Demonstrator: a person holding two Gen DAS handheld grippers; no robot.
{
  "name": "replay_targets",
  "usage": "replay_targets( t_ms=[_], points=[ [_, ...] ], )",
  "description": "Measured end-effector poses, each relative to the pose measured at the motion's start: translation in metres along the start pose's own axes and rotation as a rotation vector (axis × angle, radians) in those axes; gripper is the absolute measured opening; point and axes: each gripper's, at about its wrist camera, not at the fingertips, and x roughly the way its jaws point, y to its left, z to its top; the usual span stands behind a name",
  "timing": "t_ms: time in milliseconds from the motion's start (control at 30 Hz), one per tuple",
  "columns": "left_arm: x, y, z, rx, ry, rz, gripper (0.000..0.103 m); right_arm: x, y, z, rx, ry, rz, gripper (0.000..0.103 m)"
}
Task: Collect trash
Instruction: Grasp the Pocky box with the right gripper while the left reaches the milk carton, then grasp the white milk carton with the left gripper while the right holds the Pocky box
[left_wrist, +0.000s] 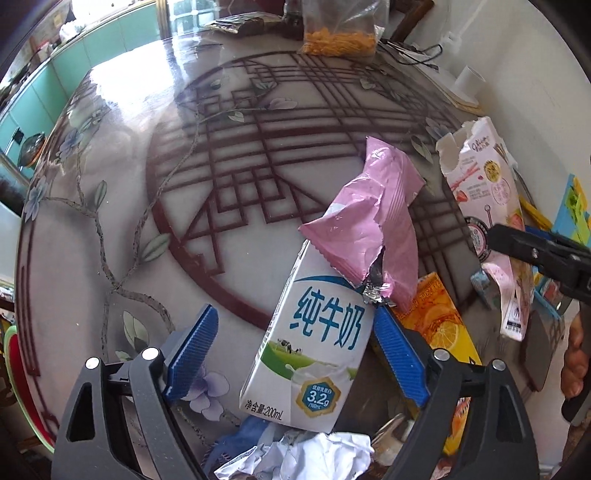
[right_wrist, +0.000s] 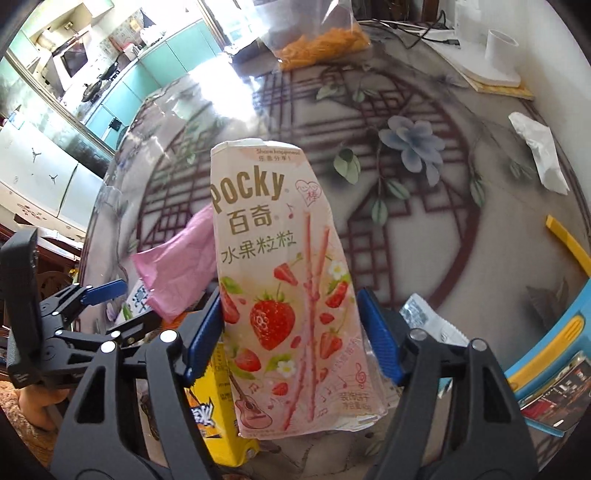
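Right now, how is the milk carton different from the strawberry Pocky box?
The milk carton is white with blue writing and a green meadow; the Pocky box is pale pink with strawberries. The milk carton has a pink wrapper draped over its top; the Pocky box's top, in the left view, is torn open. Both are cardboard packs standing between blue gripper pads.

A round glossy bench (left_wrist: 110, 229) with red lattice and flower print reflects bright window light; teal kitchen cabinets (right_wrist: 155, 74) line the far wall.

Left gripper (left_wrist: 291, 354) wide open around a white milk carton (left_wrist: 308, 347), right pad touching it, left pad apart; pink wrapper (left_wrist: 369, 229) draped beyond the fingertips.
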Motion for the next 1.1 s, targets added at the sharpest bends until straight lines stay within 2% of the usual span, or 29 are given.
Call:
replay_targets(
  t_ms=[267, 333, 400, 533, 600, 633, 667, 900, 1100],
  points=[
    [-0.006, 0.021, 0.000, -0.085, -0.023, 0.066, 0.081, -0.003, 0.005, 0.006, -0.003, -0.012, 0.021, 0.070],
    [-0.007, 0.028, -0.001, -0.099, -0.026, 0.083, 0.077, -0.004, 0.008, 0.005, -0.008, -0.013, 0.025, 0.070],
    [-0.008, 0.027, -0.002, -0.075, -0.022, 0.080, 0.075, -0.005, 0.012, 0.004, -0.016, -0.012, 0.030, 0.070],
    [-0.001, 0.016, -0.004, 0.046, 0.010, 0.111, 0.074, -0.005, 0.020, 0.001, -0.031, -0.006, 0.039, 0.070],
    [0.005, 0.016, -0.004, 0.057, 0.027, 0.118, 0.073, -0.006, 0.024, 0.000, -0.039, -0.006, 0.041, 0.070],
    [0.007, 0.017, -0.005, 0.053, 0.033, 0.121, 0.064, -0.007, 0.025, -0.001, -0.040, -0.006, 0.042, 0.070],
    [0.006, 0.018, -0.006, 0.049, 0.030, 0.121, 0.060, -0.008, 0.027, -0.002, -0.042, -0.007, 0.042, 0.070],
    [-0.022, 0.021, -0.008, 0.034, -0.061, 0.090, 0.050, -0.014, 0.035, -0.005, -0.041, -0.021, 0.049, 0.070],
    [-0.059, 0.027, -0.017, 0.021, -0.124, 0.059, 0.050, -0.013, 0.054, -0.005, -0.070, -0.022, 0.070, 0.070]
  ],
)
